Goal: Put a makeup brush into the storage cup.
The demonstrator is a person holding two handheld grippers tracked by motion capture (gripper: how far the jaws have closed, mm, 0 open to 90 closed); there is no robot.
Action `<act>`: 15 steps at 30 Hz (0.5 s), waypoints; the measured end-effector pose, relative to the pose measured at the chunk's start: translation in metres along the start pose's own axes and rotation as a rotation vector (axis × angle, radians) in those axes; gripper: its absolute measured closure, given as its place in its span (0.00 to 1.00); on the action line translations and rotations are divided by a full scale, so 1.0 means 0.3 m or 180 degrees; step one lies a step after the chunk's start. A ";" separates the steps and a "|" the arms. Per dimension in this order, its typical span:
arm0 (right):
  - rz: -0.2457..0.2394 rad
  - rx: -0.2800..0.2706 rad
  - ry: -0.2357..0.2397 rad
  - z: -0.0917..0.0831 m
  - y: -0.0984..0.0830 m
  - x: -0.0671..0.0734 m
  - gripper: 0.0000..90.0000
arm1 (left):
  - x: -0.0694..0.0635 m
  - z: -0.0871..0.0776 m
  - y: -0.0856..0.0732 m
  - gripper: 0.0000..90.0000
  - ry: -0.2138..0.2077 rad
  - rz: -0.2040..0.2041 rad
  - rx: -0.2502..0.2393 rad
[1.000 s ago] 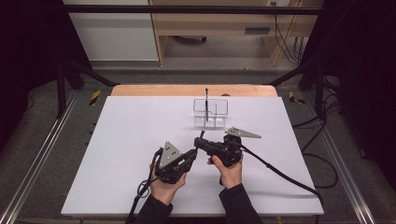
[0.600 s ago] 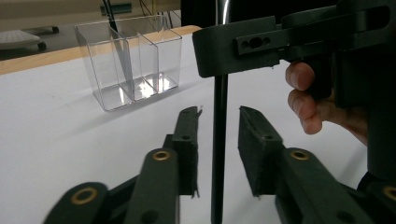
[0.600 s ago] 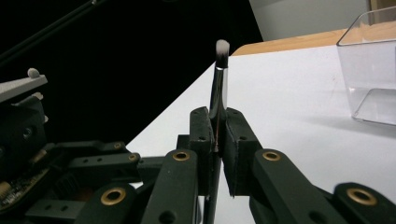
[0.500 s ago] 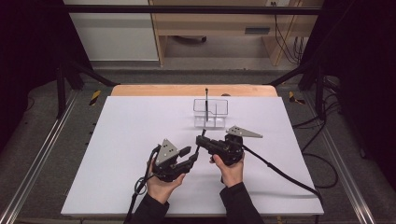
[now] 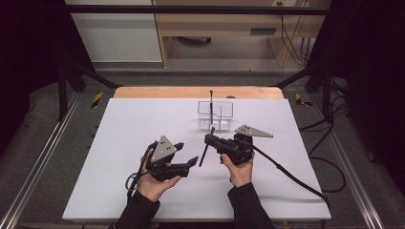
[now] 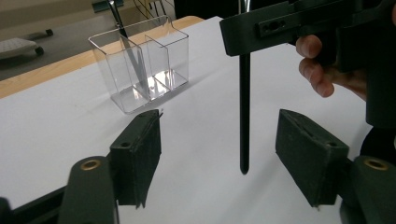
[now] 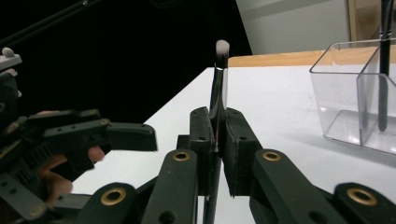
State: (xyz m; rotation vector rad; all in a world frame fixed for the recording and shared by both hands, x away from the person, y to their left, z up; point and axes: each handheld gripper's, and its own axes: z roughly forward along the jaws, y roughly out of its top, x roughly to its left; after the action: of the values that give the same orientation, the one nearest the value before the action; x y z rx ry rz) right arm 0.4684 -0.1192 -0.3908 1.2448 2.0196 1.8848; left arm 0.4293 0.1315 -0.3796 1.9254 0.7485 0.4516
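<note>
I start with the white table [image 5: 119, 143]. A clear two-compartment holder [image 5: 216, 114] stands toward its far edge, with one dark-handled brush [image 5: 211, 102] already upright in its left compartment as the high view shows it.

Nearer me, both grippers sit close together, a little short of the holder. What has changed: the left gripper [image 6: 219, 154] has just been opening its jaws and has drawn back and slightly up from the brush handle. Its pads [image 6: 142, 149] now stand clearly apart with nothing pressed between them; in the left gripper view the handle hangs in the gap, touching neither pad. I read this as a completed handover: the left gripper has let go and the right one alone carries the load.

The right gripper [image 7: 217, 140] is closed tight on the makeup brush [image 7: 218, 88], clamping it near the ferrule. The brush stands close to vertical: pale bristle tip up, black handle down, tilted somewhat toward the left gripper in the high view. Its lower end [image 6: 244, 140] hangs above the table, just short of the holder.

In my judgement the remaining step is to carry the brush over the holder and lower it handle first into a compartment.
</note>
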 end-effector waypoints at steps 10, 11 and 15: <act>-0.0097 0.0000 -0.0062 -0.005 0.008 -0.006 0.93 | 0.075 -0.070 -0.048 0.19 0.0063 -0.0097 0.0035; -0.0106 0.0000 -0.0068 -0.004 0.008 -0.008 0.93 | 0.082 -0.076 -0.057 0.19 0.0069 -0.0107 0.0042; -0.0156 0.0028 -0.0120 -0.006 0.012 -0.013 0.93 | 0.106 -0.099 -0.090 0.17 0.0114 -0.0154 0.0043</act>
State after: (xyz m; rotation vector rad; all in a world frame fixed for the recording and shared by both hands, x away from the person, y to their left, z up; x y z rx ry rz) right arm 0.4716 -0.1233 -0.3889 1.2119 2.0227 1.8187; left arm 0.4268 0.1816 -0.3907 1.9120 0.8215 0.4533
